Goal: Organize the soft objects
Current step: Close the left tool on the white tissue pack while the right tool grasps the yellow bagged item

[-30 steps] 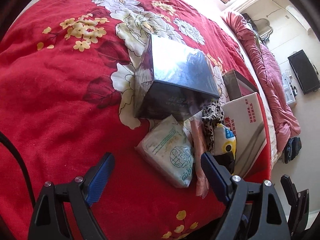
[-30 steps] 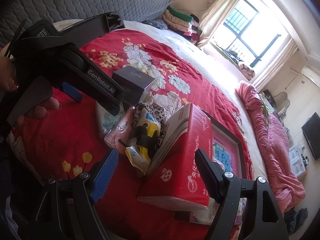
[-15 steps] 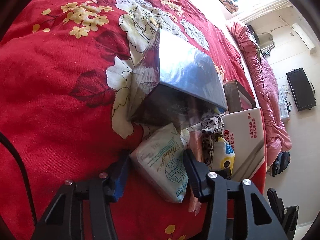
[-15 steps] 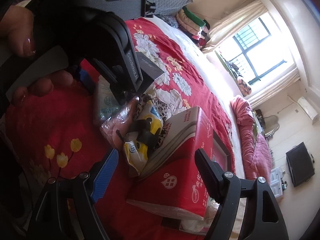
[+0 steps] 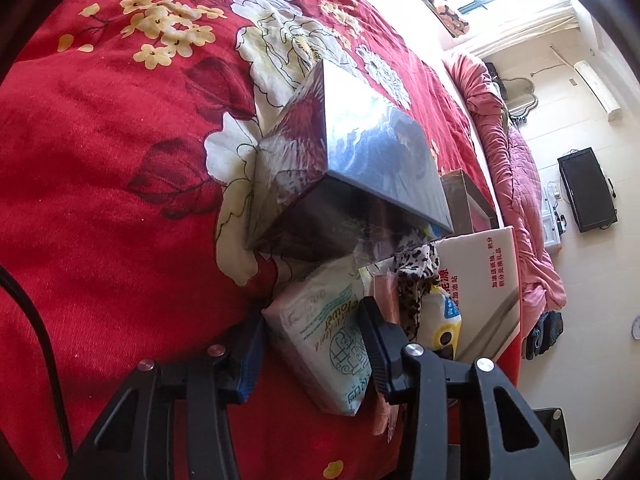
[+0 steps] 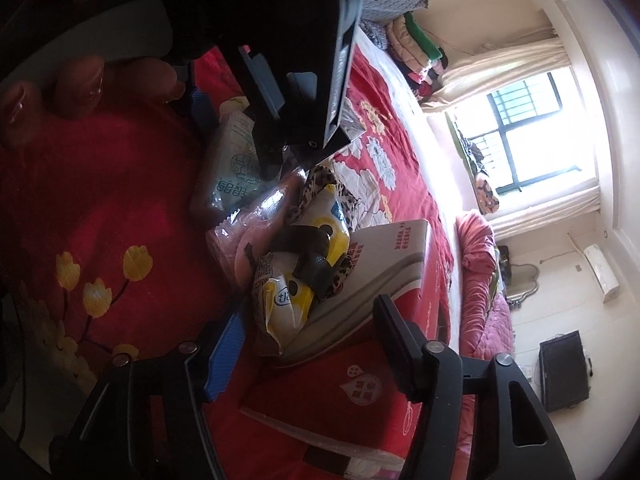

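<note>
My left claw squeezes the tissue pack near the bed's front edge. My right claw is open, holding nothing. The pack touches the dark box, so pulling could drag the pink bag off.

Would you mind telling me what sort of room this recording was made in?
Most likely a home bedroom. The things lie on a bed with a red flowered blanket, folded clothes are stacked at its far end, and a curtained window and a wall air conditioner show beyond.
</note>
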Demonstrator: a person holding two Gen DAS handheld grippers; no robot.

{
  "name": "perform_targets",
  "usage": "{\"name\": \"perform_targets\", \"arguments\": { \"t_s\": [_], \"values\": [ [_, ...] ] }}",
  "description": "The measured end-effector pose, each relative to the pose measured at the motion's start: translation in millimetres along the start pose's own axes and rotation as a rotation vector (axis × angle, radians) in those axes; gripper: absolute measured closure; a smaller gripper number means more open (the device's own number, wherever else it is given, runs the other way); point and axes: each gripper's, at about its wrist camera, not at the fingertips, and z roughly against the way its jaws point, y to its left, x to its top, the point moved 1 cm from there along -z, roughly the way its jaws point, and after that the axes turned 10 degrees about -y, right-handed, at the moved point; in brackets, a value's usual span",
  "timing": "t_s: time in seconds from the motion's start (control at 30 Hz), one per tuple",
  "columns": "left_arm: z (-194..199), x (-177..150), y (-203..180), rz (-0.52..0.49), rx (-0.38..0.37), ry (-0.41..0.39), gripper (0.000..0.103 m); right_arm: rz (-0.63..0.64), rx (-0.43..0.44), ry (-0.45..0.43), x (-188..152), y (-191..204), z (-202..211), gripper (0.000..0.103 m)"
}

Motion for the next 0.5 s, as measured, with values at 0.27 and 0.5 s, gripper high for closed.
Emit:
{"name": "perform_targets", "arguments": {
  "t_s": [0.27, 0.5],
  "values": [
    [-0.3, -4.0, -1.8, -0.016, -0.002, -0.003, 0.058, 0.052, 0.011, 0.035, -0.8, 5.0, -33.8, 0.057],
    [-2.9, -1.7, -4.1, -0.047, 0.009, -0.007, 0.063, -0.038, 0.026, -0.011, -5.3, -14.6, -44.1, 0.064]
  ]
}}
